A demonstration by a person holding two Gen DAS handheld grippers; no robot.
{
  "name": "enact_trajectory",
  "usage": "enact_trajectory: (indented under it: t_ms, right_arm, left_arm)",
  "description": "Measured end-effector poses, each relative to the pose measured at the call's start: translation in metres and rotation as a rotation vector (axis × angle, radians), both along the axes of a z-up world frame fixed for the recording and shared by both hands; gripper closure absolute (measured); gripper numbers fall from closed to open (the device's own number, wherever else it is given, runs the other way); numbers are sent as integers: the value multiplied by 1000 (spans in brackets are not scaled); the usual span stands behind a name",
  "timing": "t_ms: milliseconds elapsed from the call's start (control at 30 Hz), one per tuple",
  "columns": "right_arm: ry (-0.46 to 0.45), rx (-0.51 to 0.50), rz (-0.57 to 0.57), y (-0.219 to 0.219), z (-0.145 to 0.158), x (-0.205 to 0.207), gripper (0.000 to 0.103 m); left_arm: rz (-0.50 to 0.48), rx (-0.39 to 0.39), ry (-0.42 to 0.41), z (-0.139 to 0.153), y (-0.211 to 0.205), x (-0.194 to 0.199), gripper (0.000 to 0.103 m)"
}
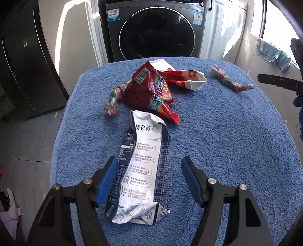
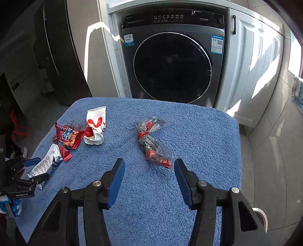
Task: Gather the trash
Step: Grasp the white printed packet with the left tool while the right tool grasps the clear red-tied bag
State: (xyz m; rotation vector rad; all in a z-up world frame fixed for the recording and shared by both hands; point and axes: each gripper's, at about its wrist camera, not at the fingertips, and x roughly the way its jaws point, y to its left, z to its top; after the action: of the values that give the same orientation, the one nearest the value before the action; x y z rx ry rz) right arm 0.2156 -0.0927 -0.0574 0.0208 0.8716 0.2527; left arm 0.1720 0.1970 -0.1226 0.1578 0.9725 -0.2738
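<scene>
2 spread left gripper (image 1: 149, 170) jaws straddle milk carton (image 1: 140, 166), ungripped; right gripper (image 2: 149, 170) open, empty.

blue towel (image 1: 217, 132), red snack wrapper (image 1: 151, 90)

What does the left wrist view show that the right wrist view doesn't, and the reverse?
Left wrist only: a crumpled foil wrapper left of the red snack bag, and the flattened milk carton between the open left tool. Right wrist only: the washer's control panel. Both: blue towel, red-and-white cup, twisted plastic bag.
</scene>
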Motion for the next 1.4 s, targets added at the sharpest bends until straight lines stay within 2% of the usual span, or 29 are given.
enact_trajectory:
  t_ms: [167, 200, 233, 400, 500, 567, 633, 800, 1000, 1200, 1400]
  right_arm:
    - [58, 4, 5, 12, -30, 31, 51]
    - [69, 8, 3, 14, -36, 35, 51]
    - [80, 13, -2, 13, -42, 38, 51]
    - [109, 9, -38, 9, -60, 52, 53]
    - [108, 3, -53, 7, -60, 56, 63]
    - [115, 22, -43, 6, -58, 55, 83]
    - [110, 27, -28, 7, -54, 47, 87]
    - [86, 57, 15, 6, -39, 9, 88]
    - [33, 82, 62, -1, -14, -64, 88]
    - [-9, 63, 87, -17, 5, -147, 88]
    - [-33, 70, 54, -43, 6, -208, 88]
  left_arm:
    - [29, -8, 3, -9, 7, 0, 37]
    - [34, -14, 5, -9, 8, -1, 42]
    - [34, -18, 8, -9, 8, -2, 43]
    - [17, -14, -9, -9, 3, -9, 44]
    - [22, -39, -11, -8, 1, -14, 46]
    - [25, -45, -29, -4, -1, -21, 51]
    - [21, -77, -27, 2, -3, -29, 51]
    - [10, -94, -37, 10, -7, -50, 52]
    - [19, -109, -82, 30, -17, -84, 52]
    - [32, -33, -186, 58, -43, -123, 52]
    - [-6, 5, -265, 80, -82, -155, 52]
